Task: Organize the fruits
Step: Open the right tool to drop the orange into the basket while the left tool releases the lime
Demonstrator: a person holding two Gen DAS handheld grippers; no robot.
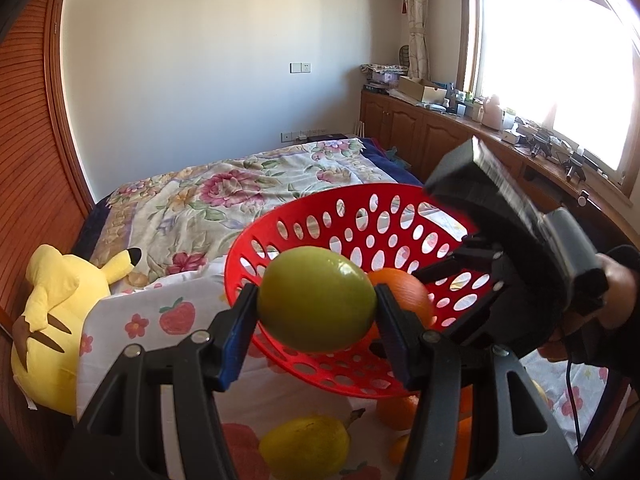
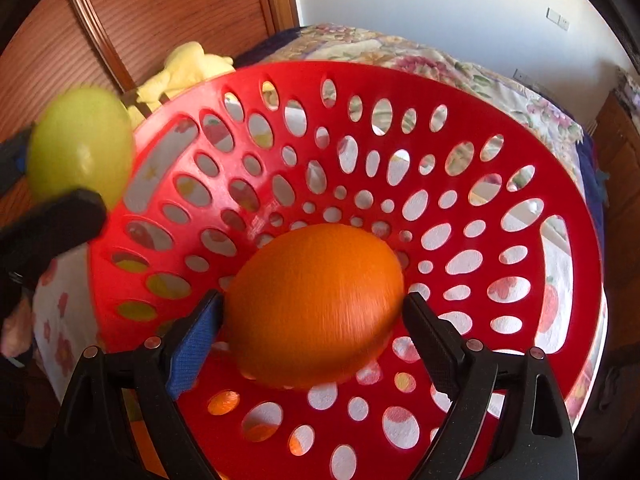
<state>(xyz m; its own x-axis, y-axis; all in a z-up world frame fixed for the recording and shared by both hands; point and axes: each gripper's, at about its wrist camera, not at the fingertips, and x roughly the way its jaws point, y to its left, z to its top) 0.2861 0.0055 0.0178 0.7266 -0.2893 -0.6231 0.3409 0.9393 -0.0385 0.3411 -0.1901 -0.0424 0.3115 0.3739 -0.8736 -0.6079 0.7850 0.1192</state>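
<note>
Your left claw (image 1: 316, 308) is clamped on a green fruit (image 1: 316, 299), 1 pad on each side at its widest part, low in the centre of the left wrist view. Your right claw (image 2: 314, 316) is clamped the same way on an orange (image 2: 316, 306), bottom centre of its own view, inside the red basket (image 2: 560, 184).

Both fruits look smooth, rounded and fairly firm, so they will probably slip if the pads sit off the middle; hold them across the widest part, with only enough squeeze to keep them from rolling. The orange's skin likely gives a little. The basket looks like thin, light plastic full of holes and sits tilted, so it may shift or tip when fruit lands near its rim.

Under the basket lies a white cloth (image 1: 132, 320) printed with strawberries and flowers. On it, at the bottom of the left view, lie a yellow pear (image 1: 304, 448) and more oranges (image 1: 396, 412). Further out are a bed (image 1: 224, 196) with a floral cover, a yellow plush toy (image 1: 52, 308) at the left edge, wooden cabinets (image 1: 404, 128) and a bright window (image 1: 560, 60) at upper right.
</note>
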